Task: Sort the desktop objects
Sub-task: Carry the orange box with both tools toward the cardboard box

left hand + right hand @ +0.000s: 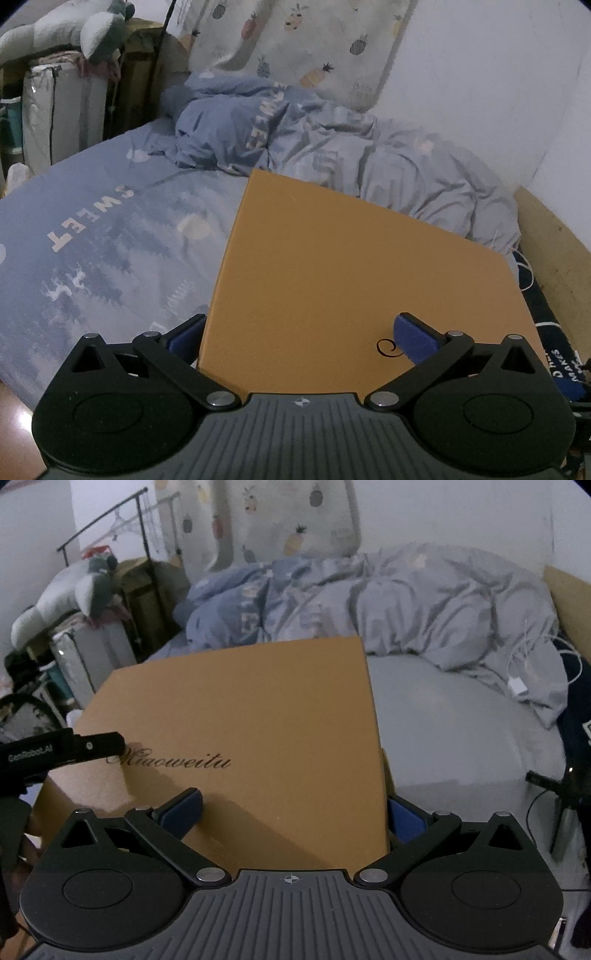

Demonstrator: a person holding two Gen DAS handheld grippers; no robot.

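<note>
A flat orange-brown cardboard box (351, 266) with black script lettering (173, 762) is held up over a bed. My left gripper (299, 336) has it between its jaws near the left edge: the right blue pad (413, 338) lies on the top face, and the left pad (184, 338) is half hidden behind the edge. My right gripper (295, 816) holds the box (240, 720) at its right edge, with one pad (184, 808) on the face and the other pad (404, 821) behind the edge. In the right wrist view, the left gripper (62, 753) shows at the box's left side.
Below lies a bed with a blue-grey printed sheet (92, 229) and a crumpled duvet (424, 602). A white charger cable (517, 681) rests on the bedding at right. A plush toy (74, 33) tops stacked bags at far left. The pineapple curtain (295, 40) hangs behind.
</note>
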